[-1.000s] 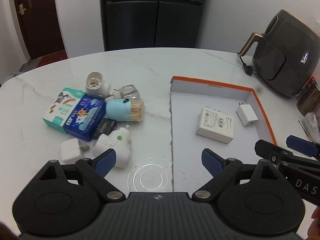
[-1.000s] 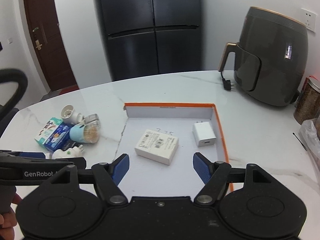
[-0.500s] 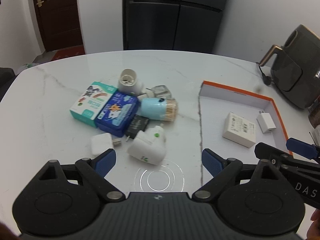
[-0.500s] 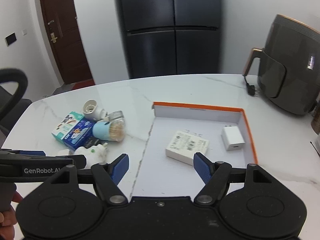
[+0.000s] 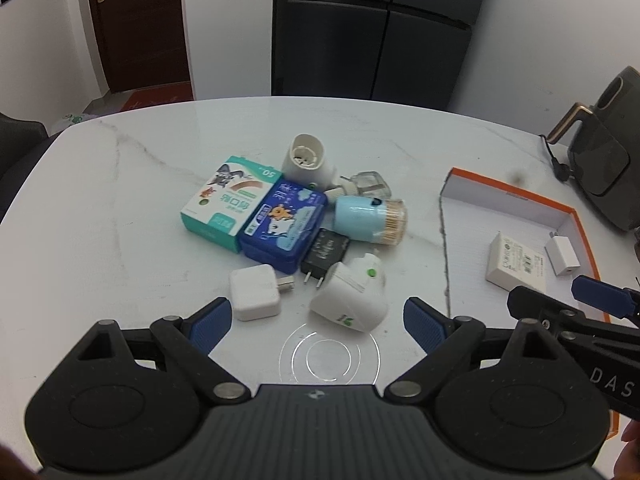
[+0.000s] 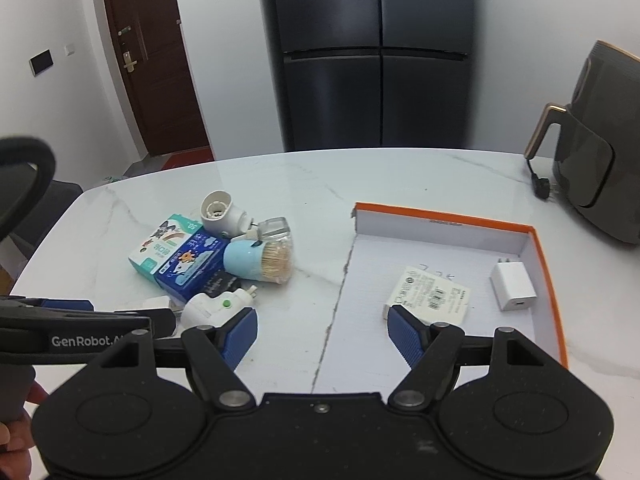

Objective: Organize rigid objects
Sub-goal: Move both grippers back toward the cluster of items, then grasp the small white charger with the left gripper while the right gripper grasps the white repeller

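A pile of small objects lies on the white marble table: a teal box (image 5: pixel 230 203), a blue tin (image 5: pixel 285 226), a light-blue toothpick holder (image 5: pixel 370 220), a black plug (image 5: pixel 325 255), a white charger cube (image 5: pixel 255 292), a white plug-in device (image 5: pixel 352 300), a white socket adapter (image 5: pixel 307 160). My left gripper (image 5: pixel 318 324) is open and empty, just in front of the white plug-in device. My right gripper (image 6: pixel 322 334) is open and empty over the front left edge of the orange-rimmed tray (image 6: pixel 548 264), which holds a white labelled box (image 6: pixel 428 294) and a white charger (image 6: pixel 513 286).
A dark air fryer (image 6: pixel 596 148) with its cord stands at the back right. A black fridge (image 6: pixel 376 56) and a brown door (image 6: pixel 148 56) are behind the table. The right gripper's fingers also show in the left wrist view (image 5: pixel 604 304).
Both grippers have swung to the left: the pile now sits centred before the left gripper, and the tray has shifted right in both views. Both stay open.
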### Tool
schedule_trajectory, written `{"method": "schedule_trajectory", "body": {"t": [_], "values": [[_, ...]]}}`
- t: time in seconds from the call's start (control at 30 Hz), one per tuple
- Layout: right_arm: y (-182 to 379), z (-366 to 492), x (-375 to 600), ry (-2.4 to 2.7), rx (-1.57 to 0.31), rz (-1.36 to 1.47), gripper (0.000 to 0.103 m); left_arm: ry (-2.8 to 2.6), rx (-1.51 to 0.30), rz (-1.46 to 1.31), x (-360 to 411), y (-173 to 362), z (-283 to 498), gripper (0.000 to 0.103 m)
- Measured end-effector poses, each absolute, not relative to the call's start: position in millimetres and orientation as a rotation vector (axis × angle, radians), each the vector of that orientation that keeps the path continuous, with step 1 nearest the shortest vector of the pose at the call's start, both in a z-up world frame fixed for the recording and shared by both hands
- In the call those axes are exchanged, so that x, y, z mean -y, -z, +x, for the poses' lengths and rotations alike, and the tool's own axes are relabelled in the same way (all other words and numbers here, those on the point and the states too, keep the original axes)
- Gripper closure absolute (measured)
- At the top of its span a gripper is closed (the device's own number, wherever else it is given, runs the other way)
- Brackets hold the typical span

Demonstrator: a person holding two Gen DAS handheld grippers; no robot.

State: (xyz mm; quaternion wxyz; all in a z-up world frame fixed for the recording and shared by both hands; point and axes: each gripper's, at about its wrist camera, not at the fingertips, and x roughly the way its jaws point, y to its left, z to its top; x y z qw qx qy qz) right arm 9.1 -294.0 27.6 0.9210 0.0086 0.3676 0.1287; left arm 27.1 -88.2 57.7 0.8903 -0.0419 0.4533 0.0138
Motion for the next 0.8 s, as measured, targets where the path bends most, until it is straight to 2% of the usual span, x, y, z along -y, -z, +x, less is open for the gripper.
{"method": "schedule_trajectory", "body": {"t": [0.47, 0.8], "values": [[-13, 22, 260, -0.304, -0.795, 0.005, 0.017, -0.064, -0.971, -0.108, 54, -43, 34, 0.008], [2, 27, 252, -0.300, -0.832, 0.021, 0.017, -0.127, -1.039, -0.165, 25, -8, 53, 0.007]]}}
